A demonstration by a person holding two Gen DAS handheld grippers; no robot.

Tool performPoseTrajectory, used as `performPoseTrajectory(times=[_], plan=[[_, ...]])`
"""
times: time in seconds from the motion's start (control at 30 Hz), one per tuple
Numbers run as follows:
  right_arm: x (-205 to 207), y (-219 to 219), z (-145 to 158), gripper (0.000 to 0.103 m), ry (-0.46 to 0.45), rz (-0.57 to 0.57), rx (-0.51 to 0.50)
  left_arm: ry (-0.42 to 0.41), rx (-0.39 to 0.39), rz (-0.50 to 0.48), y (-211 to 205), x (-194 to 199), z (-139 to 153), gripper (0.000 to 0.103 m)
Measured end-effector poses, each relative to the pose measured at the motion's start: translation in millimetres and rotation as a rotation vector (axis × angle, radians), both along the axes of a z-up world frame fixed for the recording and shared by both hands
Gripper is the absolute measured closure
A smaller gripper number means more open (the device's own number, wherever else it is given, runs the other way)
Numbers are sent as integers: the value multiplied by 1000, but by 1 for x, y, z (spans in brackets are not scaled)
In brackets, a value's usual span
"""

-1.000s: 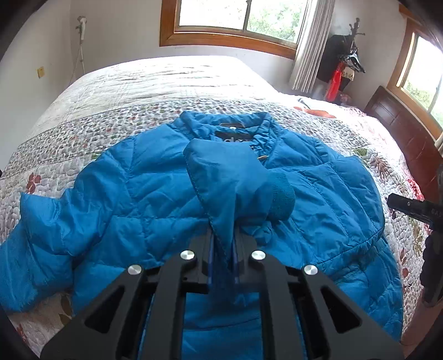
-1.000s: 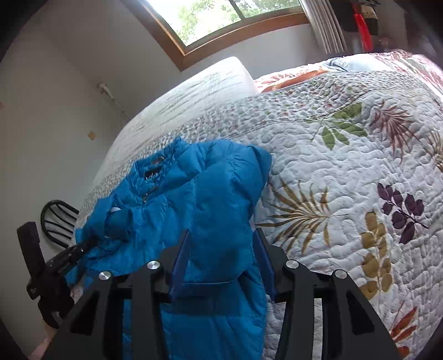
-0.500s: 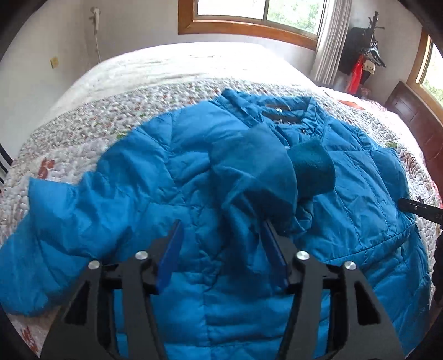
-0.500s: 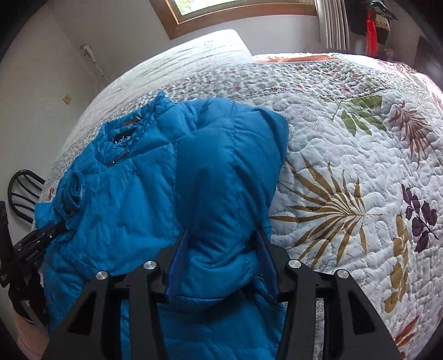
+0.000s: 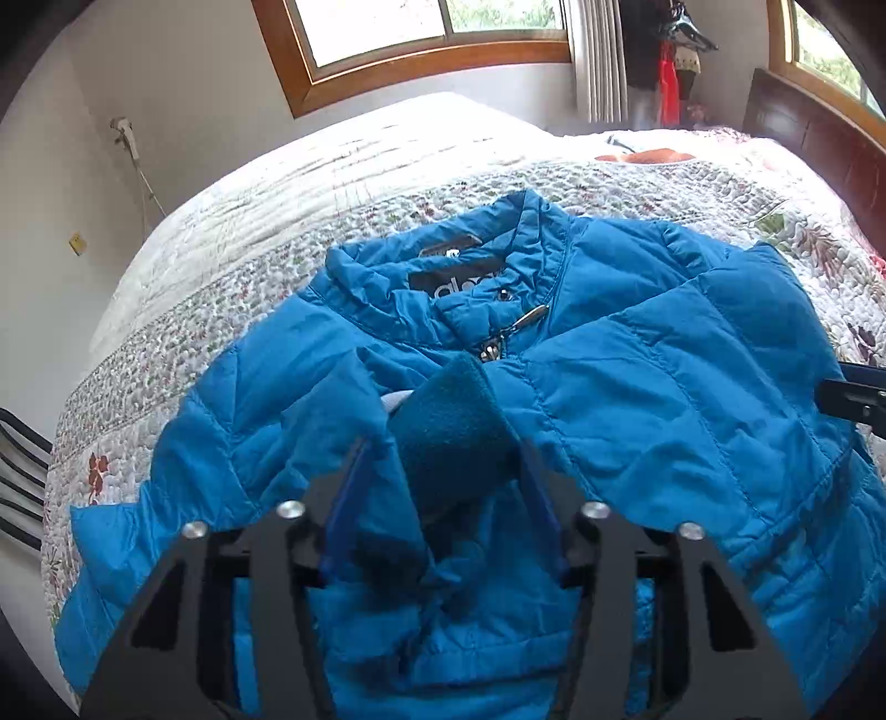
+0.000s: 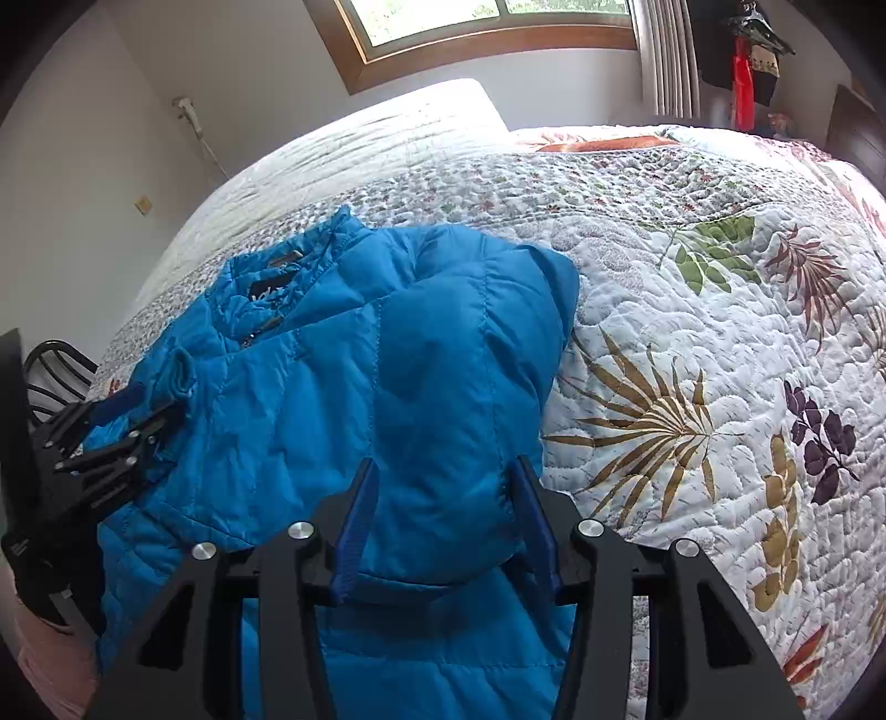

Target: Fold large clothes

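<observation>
A blue quilted jacket (image 5: 653, 399) lies front up on the bed, collar toward the far side; it also shows in the right wrist view (image 6: 332, 399). One sleeve is folded across the chest, its dark knit cuff (image 5: 448, 437) lying between the open jaws of my left gripper (image 5: 440, 476). My right gripper (image 6: 443, 487) is open over the folded-in side of the jacket, near its right edge. The left gripper (image 6: 127, 421) also appears at the left of the right wrist view.
The bed carries a white floral quilt (image 6: 692, 332). A wooden-framed window (image 5: 432, 50) and a curtain (image 5: 601, 61) are on the far wall. A dark headboard (image 5: 819, 149) is at the right. A black chair (image 6: 61, 365) stands at the left bed edge.
My left gripper has opened and let go of the sleeve, which now lies across the chest. Both grippers have moved closer over the jacket.
</observation>
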State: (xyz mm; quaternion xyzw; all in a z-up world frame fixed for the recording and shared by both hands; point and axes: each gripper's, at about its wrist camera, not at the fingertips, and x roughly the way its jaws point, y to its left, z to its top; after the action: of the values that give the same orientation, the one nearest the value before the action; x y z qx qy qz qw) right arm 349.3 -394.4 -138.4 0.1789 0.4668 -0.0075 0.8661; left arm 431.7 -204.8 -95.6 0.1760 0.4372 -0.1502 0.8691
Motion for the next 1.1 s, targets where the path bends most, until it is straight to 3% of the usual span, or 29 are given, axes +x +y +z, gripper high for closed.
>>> performPoseTrajectory(times=[0.03,0.1,0.13,0.53,0.9,1.0,1.1], plan=[[0,0,-1,53,1,1,1,1,-12,6,2,2,-2,69],[1,0,-3,53,3,3,-3,4,-51,5,8,3,2,90],[1,0,-3,53,6,4,-5,13,-82,8,13,2,5,95],[5,7,1,53,3,21,-43,-53,-232,139,108,-18,50,98],[7,11,1,52,15,8,-70,-15,-205,360,219,1,27,98],[3,16,16,53,-16,14,-86,-31,-231,370,226,-4,36,98],[3,28,31,52,-37,38,-105,-40,-242,309,202,-9,49,96]])
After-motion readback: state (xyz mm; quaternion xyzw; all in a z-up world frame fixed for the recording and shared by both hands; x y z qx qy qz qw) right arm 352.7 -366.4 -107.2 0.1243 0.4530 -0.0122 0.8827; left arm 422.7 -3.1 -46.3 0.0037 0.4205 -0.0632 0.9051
